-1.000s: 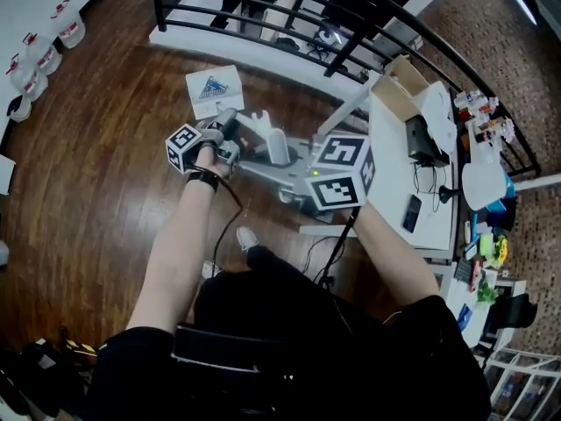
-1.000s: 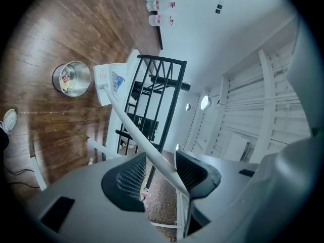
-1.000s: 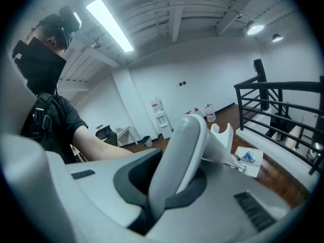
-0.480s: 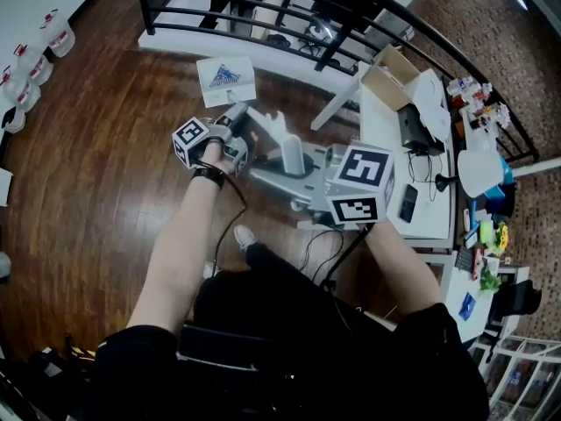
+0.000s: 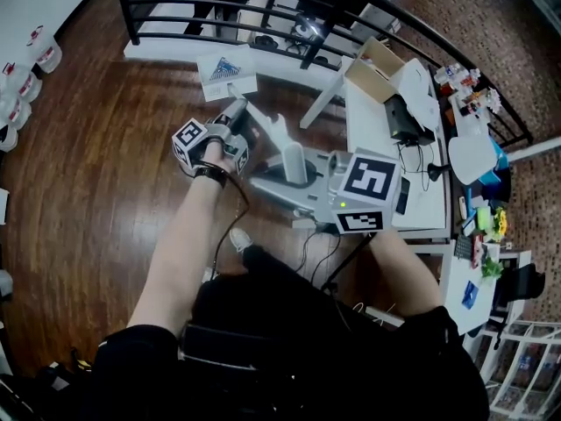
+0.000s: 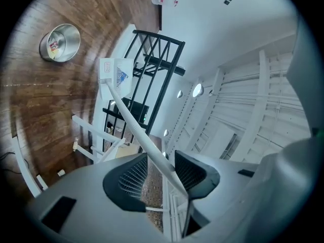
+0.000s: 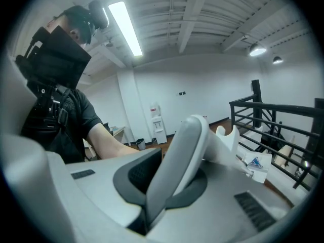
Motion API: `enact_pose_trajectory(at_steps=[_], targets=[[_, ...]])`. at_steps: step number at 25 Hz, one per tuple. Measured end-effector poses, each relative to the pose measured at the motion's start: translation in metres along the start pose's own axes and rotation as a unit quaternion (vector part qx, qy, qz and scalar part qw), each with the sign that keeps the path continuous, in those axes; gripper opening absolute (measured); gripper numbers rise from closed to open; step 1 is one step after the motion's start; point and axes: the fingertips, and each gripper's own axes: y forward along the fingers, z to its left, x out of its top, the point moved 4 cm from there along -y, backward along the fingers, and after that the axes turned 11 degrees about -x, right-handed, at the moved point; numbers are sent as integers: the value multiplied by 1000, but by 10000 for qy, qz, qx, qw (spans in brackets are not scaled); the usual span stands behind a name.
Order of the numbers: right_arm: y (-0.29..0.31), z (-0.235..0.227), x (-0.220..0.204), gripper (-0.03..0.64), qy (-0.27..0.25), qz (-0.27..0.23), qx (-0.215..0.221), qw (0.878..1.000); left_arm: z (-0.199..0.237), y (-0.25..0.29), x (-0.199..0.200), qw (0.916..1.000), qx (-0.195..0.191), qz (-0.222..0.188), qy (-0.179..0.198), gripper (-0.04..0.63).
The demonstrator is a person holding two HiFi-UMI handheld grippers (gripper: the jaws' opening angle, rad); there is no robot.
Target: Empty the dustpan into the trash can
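Dustpan (image 5: 273, 134): up in the air between the 2 grippers, over the floor (image 5: 105, 165)
Handling: likely light, stiff, smooth plastic; the handle (image 7: 187, 146) is the sure hold
Right gripper (image 7: 169, 178): clamped on that handle
Left gripper (image 6: 162, 173): wide, jaws just been closing slightly, thin white edge (image 6: 134, 125) between them, not pinched
Look: white pan, grey handle
Can (image 6: 59, 42): metal, on the floor, well apart
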Motion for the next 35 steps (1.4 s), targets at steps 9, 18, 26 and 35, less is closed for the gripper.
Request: enact_pose_trajectory(at_steps=[9,18,26,35], targets=[[-19,8,-8,20,-239,23,78,9997,1,3,-19,9996,2,71,-279,167],[-28,16,-15,20,-466,134,194,9986,4,12,-24,9991,-103,15,-402,176],[-35,14,-22,20,-430,551,475,9964,21,4,-33,9989,174,-26,-426,167],[-36,21,-35,19,-617,1233,965,9857,42,-27,-39,9962,224,-465,-705,163]])
